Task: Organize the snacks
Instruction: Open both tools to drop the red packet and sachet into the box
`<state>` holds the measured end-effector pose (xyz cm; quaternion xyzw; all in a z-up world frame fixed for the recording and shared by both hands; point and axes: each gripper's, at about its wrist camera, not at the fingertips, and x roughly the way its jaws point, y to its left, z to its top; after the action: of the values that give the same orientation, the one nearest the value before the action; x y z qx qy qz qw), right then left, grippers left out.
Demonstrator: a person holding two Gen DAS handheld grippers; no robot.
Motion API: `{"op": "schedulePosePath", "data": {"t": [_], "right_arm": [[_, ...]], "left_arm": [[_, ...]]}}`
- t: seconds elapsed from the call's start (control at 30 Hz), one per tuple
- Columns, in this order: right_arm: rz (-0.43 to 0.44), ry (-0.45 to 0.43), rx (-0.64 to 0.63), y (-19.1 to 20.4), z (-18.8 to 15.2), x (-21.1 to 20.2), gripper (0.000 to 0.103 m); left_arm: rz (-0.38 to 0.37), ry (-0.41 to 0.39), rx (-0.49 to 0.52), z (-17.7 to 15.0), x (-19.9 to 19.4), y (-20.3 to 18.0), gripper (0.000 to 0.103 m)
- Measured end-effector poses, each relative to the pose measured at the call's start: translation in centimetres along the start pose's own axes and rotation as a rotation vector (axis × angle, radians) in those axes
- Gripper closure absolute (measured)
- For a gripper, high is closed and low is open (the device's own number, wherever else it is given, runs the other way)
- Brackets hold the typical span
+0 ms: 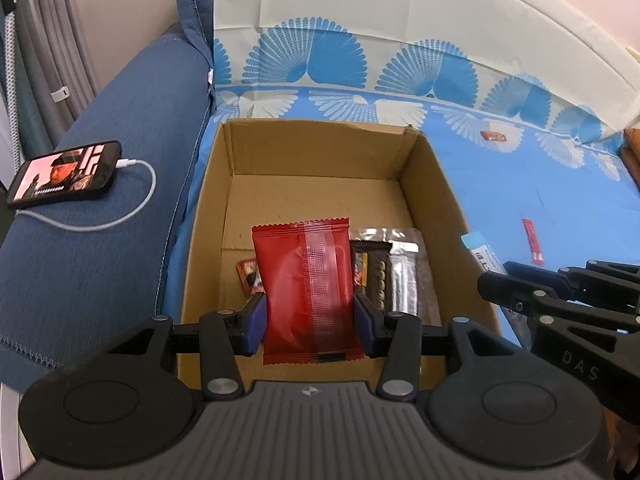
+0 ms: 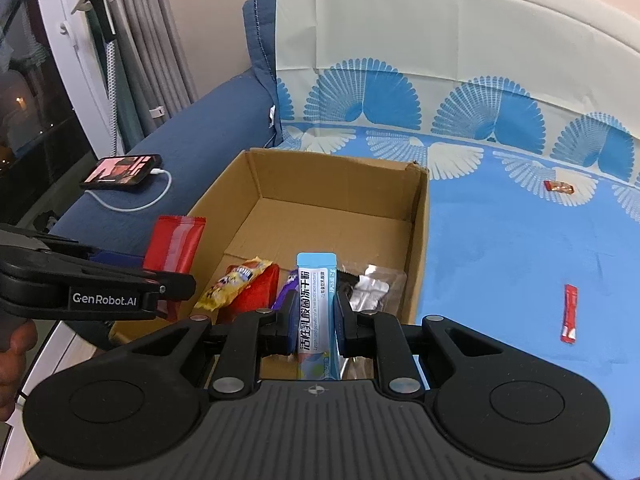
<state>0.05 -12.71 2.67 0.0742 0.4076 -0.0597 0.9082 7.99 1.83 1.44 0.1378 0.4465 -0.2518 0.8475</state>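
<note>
**Over the box, both grippers hold a snack**

Above the near end of the cardboard box (image 1: 312, 152), the left gripper (image 1: 310, 322) is clamped on a red packet (image 1: 308, 280), its blue pads (image 1: 255, 316) pressing the packet's two long sides. The packet hangs upright over the box floor. Below it lie a dark bar (image 1: 370, 268) and a silver wrapper (image 1: 404, 276) along the box's right wall, and a small red sweet (image 1: 250, 276) toward the left wall.

The right gripper (image 2: 314, 322) is closed on a pale blue stick sachet (image 2: 316, 312), held upright over the box's near right corner. Inside the box, from this view, lie a yellow packet (image 2: 232, 284), a red packet beneath it and a purple wrapper (image 2: 289, 284).

The box stands on a blue patterned sheet (image 2: 500, 240), at its left edge beside a dark blue cushion (image 1: 120, 152) carrying a phone (image 1: 66, 176) on a white cable (image 1: 140, 196). On the sheet right of the box lie a red stick sachet (image 2: 569, 312) and, farther off, a small orange sweet (image 2: 559, 187).
</note>
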Motion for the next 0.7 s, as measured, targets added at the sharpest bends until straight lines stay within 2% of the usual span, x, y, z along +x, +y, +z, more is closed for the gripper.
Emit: {"op": "schedulePosePath", "data": {"t": [0.5,0.53,0.6,0.63,0.67,0.7], "right_arm": [[0.002,0.053,0.029,-1.2,2.4,8.1,0.083],[0.006,0.053,0.034,-1.3,2.5,8.5,0.082],[0.023,0.053,0.051,-1.5,2.7,9.2,0.08],[0.019,0.054,0.064,-1.5,2.7,9.5,0.07],[0.01,0.056,0.079,-1.6,2.8,9.7,0.065],[-0.001,0.054,0.094,-1.7,2.7,9.7,0.054]], "left_arm": [[0.068,0.059,0.034,2.9,7.7,1.1,0.052],[0.074,0.061,0.042,3.0,8.1,1.1,0.046],[0.087,0.083,0.048,3.2,8.9,1.1,0.019],[0.1,0.091,0.036,3.2,9.0,1.2,0.002],[0.121,0.085,0.02,3.2,9.0,1.3,0.001],[0.132,0.074,0.017,3.1,8.8,1.4,0.001]]}}
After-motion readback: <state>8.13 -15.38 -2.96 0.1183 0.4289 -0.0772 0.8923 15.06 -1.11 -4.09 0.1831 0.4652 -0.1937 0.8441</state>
